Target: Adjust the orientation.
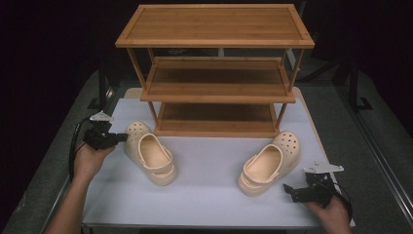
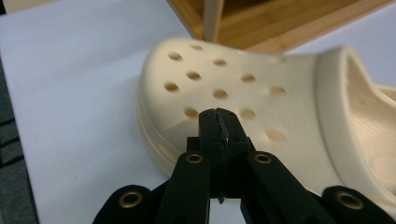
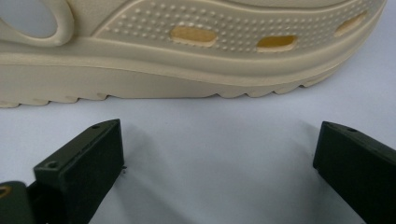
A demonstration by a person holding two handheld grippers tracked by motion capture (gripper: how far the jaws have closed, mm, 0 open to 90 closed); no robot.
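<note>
At lower left of the high view, the left gripper (image 1: 118, 138) points its jaws toward the toe of the left clog (image 1: 149, 152), just beside it. Its own view shows the jaws pressed together with nothing between them, their tip in front of the perforated cream toe (image 2: 224, 84); whether they touch the toe cannot be told. That clog lies on the white surface (image 1: 204, 195), toe toward the upper left of the frame, near the bottom corner of the wooden rack (image 1: 216, 73), which stands at upper centre.

At lower right, the right gripper (image 1: 288, 190) rests low near the heel end of the right clog (image 1: 270, 163), apart from it. Seen from the right gripper view, the jaws stand wide apart and empty, with the clog's side and ridged sole (image 3: 187, 70) across the top of the frame and bare surface (image 3: 210, 154) between.
</note>
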